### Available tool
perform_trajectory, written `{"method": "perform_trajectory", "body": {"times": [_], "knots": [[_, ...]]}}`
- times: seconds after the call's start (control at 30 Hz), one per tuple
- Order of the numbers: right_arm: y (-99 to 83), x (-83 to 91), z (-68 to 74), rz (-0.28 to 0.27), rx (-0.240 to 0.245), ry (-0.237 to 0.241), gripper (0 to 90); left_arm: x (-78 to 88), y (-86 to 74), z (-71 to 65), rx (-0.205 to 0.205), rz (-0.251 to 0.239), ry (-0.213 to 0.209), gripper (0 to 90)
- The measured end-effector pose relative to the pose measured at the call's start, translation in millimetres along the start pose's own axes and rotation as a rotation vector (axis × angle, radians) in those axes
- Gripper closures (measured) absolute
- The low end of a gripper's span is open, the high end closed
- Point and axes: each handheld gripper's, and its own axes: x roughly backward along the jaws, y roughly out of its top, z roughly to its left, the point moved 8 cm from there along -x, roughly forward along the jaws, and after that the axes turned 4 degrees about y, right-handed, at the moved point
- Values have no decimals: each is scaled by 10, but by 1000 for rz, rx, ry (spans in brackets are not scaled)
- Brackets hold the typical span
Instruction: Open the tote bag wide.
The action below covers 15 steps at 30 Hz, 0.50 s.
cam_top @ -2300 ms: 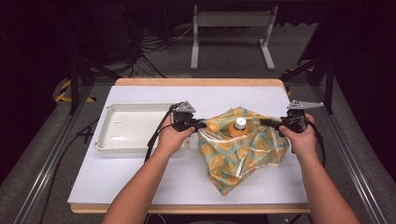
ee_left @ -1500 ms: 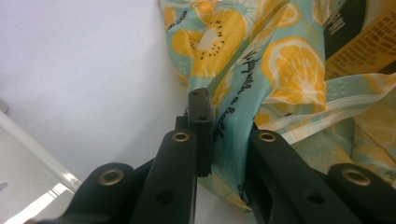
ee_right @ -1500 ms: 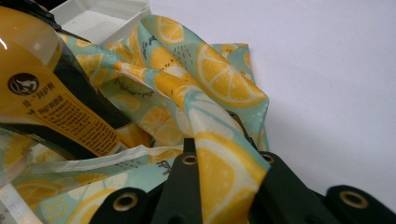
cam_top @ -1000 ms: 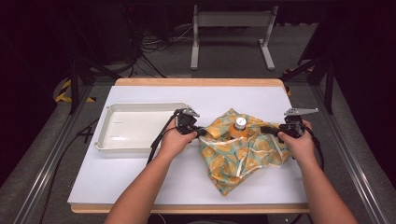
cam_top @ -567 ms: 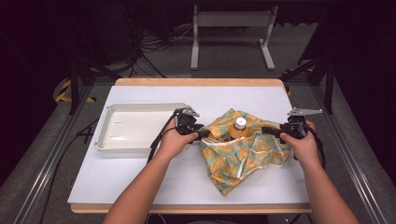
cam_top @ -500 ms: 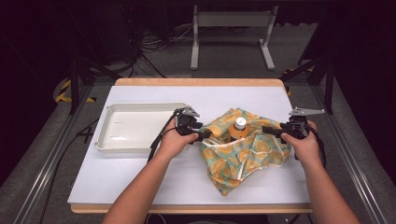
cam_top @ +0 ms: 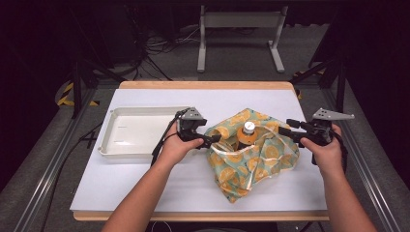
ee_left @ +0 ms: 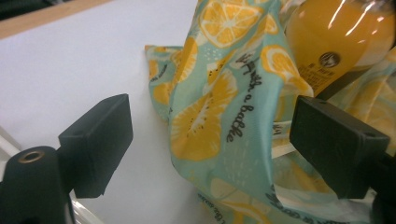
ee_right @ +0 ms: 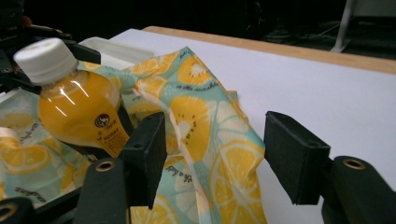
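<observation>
We read the bag, a citrus-printed tote lying crumpled on the white counter right of the middle, as thin, limp cloth: light by itself, ready to fold and slip wherever it is pinched. Its weight probably comes mostly from the juice bottle standing in it, smooth plastic and likely slick, with its white cap up. So we would take hold at the rim folds on either side of the bottle, or at the pale handle strap, not the loose body. The bag's long axis runs from the far right toward the near edge, mouth gaping upward around the bottle, whose own axis stands near upright.

The left tool has just been opening; cloth hangs between its jaws, neither pad pressing it. The right tool has likewise been opening, straddling a fold without pinching. A white tray sits beyond the left hand.
</observation>
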Motion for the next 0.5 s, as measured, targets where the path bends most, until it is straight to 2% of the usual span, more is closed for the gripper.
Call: {"method": "perform_trajectory", "body": {"times": [0.03,0.27,0.37,0.5], "knots": [[0,0,0,0,0,0,399,0,0,0,0,0,0,133],[96,124,119,-45,36,-1,390,187,129,-63,-24,-81,7,115],[138,174,195,-56,58,4,390,269,166,-137,-39,-104,-7,116],[154,197,290,-57,81,22,390,364,181,-326,-68,-113,-47,138]]}}
